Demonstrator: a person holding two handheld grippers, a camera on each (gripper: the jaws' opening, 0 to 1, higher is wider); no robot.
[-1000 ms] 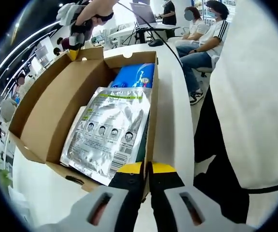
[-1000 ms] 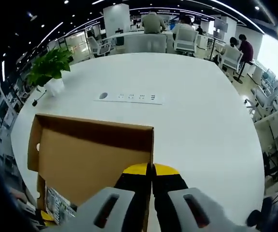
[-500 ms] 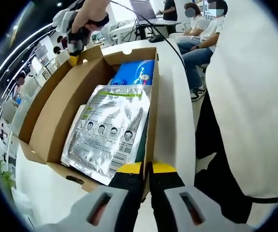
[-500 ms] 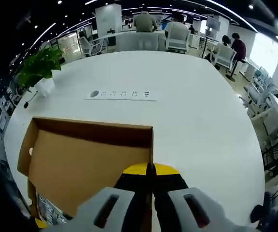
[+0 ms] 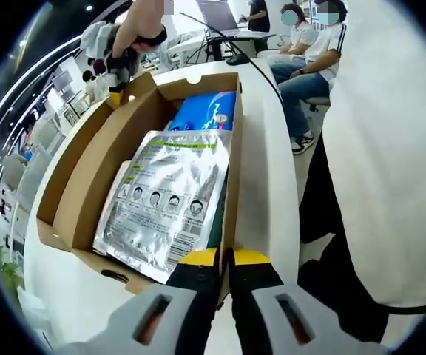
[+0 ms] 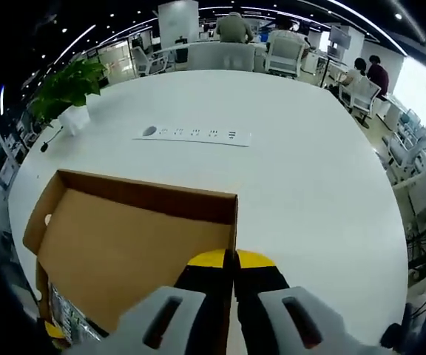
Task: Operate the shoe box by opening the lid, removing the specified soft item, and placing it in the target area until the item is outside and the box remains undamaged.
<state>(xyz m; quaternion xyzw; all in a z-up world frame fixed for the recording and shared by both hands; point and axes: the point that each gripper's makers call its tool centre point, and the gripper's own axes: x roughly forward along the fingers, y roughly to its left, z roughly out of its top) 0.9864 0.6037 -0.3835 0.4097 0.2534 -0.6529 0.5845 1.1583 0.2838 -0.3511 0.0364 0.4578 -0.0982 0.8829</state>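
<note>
An open cardboard shoe box (image 5: 236,177) lies on a white table. Inside it a silver foil pouch (image 5: 167,196) with printed pictures lies on top, and a blue pack (image 5: 206,115) sits at the far end. My left gripper (image 5: 225,256) is shut on the box's near side wall. The lid (image 5: 76,166) stands raised along the box's left side. At its far corner my right gripper (image 5: 115,90) pinches it, held by a hand. In the right gripper view the lid's brown inside (image 6: 124,244) spreads below, and the right gripper (image 6: 234,257) is shut on its edge.
A person in a white top (image 5: 394,155) stands close on the right of the box. Seated people (image 5: 313,52) are further back. On the white table (image 6: 309,185) beyond the lid lie a power strip (image 6: 191,134) and a potted plant (image 6: 65,85).
The lid has swung a little more upright, with the right gripper still holding its corner. The left gripper stays on the box wall. The pouch and blue pack lie as before.
</note>
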